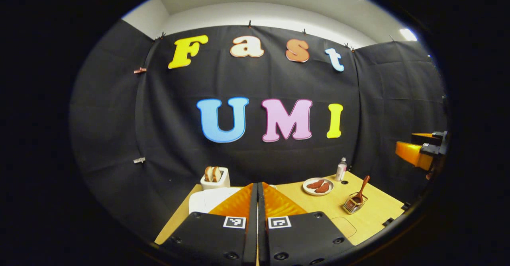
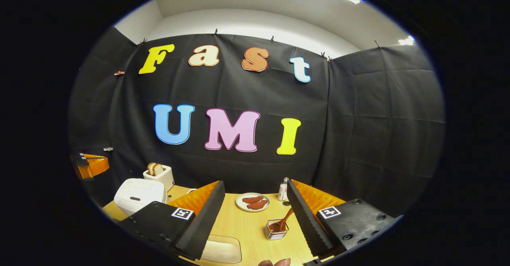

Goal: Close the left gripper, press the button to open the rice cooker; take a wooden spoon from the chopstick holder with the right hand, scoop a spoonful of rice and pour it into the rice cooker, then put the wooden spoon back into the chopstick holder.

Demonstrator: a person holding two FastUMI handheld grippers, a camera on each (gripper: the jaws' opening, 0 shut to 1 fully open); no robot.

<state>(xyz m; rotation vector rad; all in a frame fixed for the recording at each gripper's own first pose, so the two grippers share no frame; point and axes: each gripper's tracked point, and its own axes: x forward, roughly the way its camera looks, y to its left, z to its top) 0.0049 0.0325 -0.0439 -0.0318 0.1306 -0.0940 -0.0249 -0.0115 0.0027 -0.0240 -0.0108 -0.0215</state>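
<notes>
**Cooker shut, spoon in its holder, both claws clear**

The cooker (image 2: 140, 195) sits with its lid down, white, on the wooden table (image 2: 247, 222). In the right gripper view it lies beyond the right claw's (image 2: 255, 208) left finger, off to the left. In the left gripper view it lies straight ahead of the left claw (image 1: 257, 202), mostly hidden behind the fingers, so only a white patch (image 1: 211, 200) shows; the button cannot be made out there.

The left claw has its two fingers pressed together with nothing between them. The right claw stands wide, empty, its ribbed pads facing each other across the table.

The spoon (image 2: 282, 220) stands tilted in the wire holder (image 2: 275, 231), bowl down as far as the small view lets me judge, handle leaning up to the right. It is ahead of the right claw, between the fingers and nearer the right one, apart from both. From the left claw the holder (image 1: 354, 204) is ahead and well to the right.

A toaster (image 2: 159, 175) holding bread stands behind the cooker. A plate (image 2: 252, 202) with brown food and a small bottle (image 2: 283, 190) stand farther ahead of the right claw.
</notes>
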